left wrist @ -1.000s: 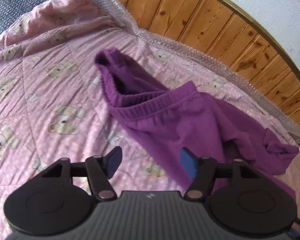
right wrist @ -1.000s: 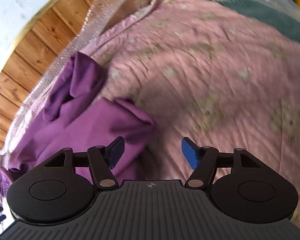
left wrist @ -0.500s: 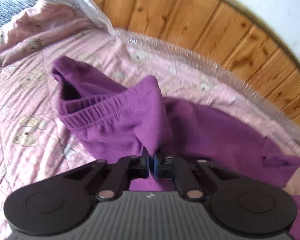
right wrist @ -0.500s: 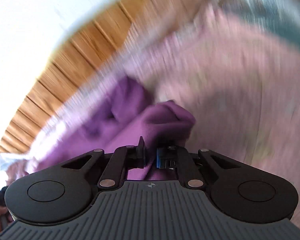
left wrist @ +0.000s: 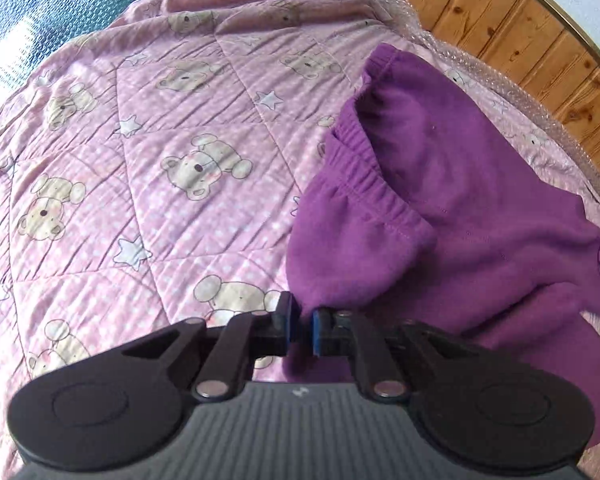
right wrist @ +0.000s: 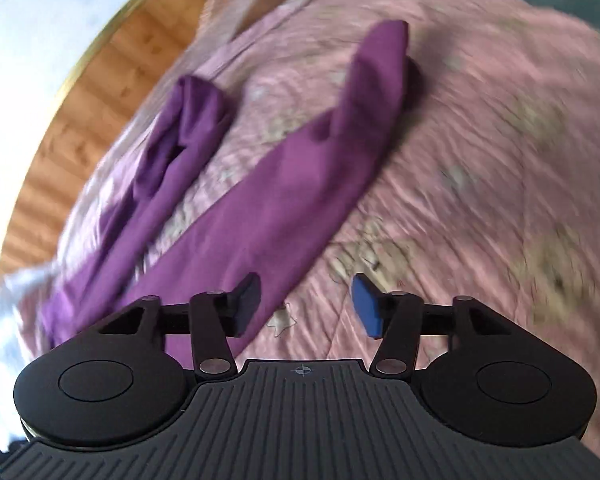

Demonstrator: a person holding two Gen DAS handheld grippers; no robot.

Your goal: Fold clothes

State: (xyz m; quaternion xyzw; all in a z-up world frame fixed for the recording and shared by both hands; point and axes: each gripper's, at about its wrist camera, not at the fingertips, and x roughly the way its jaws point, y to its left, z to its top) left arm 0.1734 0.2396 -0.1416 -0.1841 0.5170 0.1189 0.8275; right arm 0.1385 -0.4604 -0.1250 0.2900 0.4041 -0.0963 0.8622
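I see the bed first: a pink quilt (left wrist: 148,184) printed with teddy bears and stars covers it, and it fills most of both views. Along the bed's far edge runs a strip of bubble wrap (left wrist: 480,68), and behind that stands a wooden panel wall (left wrist: 540,36).

On the quilt, toward that far edge, lie the purple trousers (left wrist: 480,200). From my left camera I see their elastic waistband (left wrist: 372,180) gaping open toward the middle of the bed, with the rest of the cloth spreading to the right. From my right camera, which is blurred, the two legs (right wrist: 284,208) stretch apart across the quilt in a V, one leg nearer the wooden wall and bunched at its end, the other reaching toward the middle of the bed.

My left hand-held gripper (left wrist: 303,326) is clamped on the purple trousers: its fingers are drawn together with a fold of the cloth near the waistband pinched between the blue pads.

My right hand-held gripper (right wrist: 305,306) stands wide apart and grips nothing; its left finger lies over the near end of one trouser leg, while its blue pad (right wrist: 366,306) hangs over bare quilt.
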